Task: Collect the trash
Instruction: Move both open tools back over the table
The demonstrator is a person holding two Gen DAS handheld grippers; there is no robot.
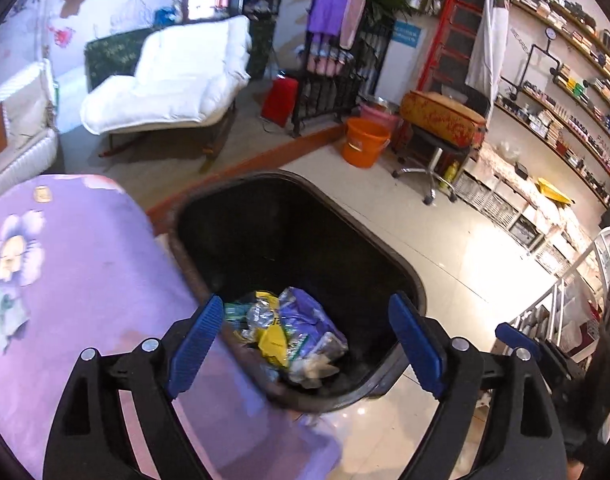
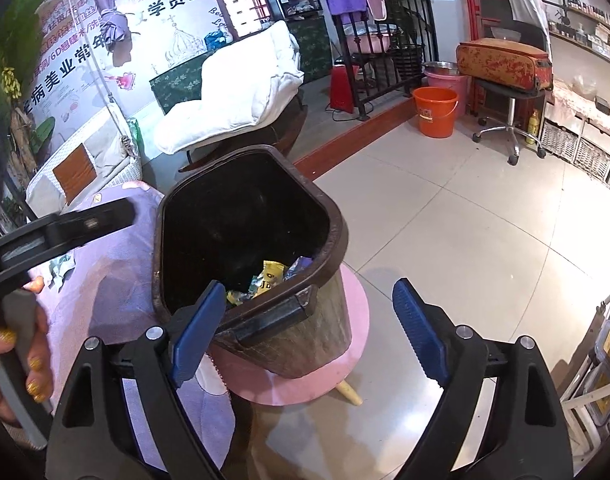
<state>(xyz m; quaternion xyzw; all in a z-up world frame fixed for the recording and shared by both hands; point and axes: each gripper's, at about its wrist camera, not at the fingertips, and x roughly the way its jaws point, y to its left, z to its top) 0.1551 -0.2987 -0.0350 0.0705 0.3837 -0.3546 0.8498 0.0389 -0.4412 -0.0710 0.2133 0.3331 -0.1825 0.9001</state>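
A dark brown trash bin (image 2: 261, 332) with a black inside stands on a pink stool (image 2: 345, 376) at frame centre, crumpled yellow, purple and clear wrappers (image 1: 293, 332) at its bottom; their print is unreadable. The left gripper (image 1: 305, 344) and right gripper (image 2: 305, 332) gape wide, empty.

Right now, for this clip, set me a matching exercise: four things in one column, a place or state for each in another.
Things:
1. trash bin
2. wrappers
3. orange bucket
4. left gripper

Places or states:
a. lying at the bottom of the bin
b. fingers open, nothing between them
c. standing on a pink stool
d. on the floor by the black railing

Pairs: 1-c, 2-a, 3-d, 4-b
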